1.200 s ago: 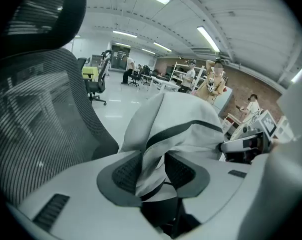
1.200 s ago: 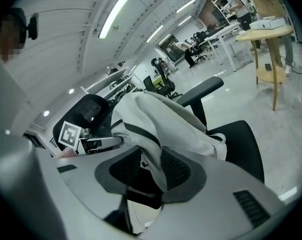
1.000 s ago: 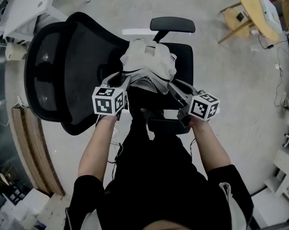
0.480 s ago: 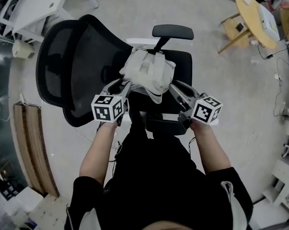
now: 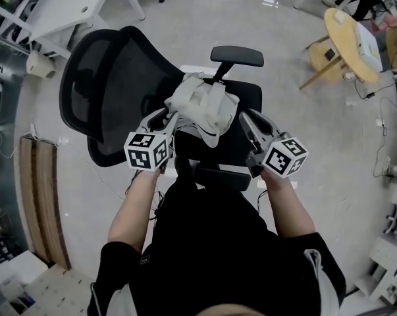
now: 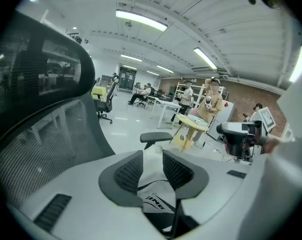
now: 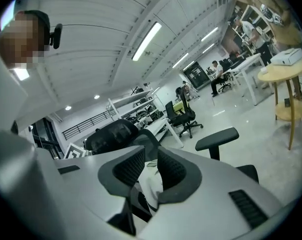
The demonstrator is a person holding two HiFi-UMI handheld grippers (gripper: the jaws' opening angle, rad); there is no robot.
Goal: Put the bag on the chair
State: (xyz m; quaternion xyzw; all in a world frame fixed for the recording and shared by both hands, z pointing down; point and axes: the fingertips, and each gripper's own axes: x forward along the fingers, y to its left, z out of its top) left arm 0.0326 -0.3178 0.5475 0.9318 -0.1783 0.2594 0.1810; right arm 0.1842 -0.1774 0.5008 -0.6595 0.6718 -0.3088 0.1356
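So we've got the white bag [image 5: 205,105] sitting on the seat of the black office chair [image 5: 249,95], just ahead of and between both grippers. Our left hand-held gripper [image 5: 166,118] has its jaws spread wide but closing, with bag fabric in the gap. Same deal with the right hand-held gripper [image 5: 246,119]: narrower gap, jaws closing, with fabric between the pads and not pinched yet.
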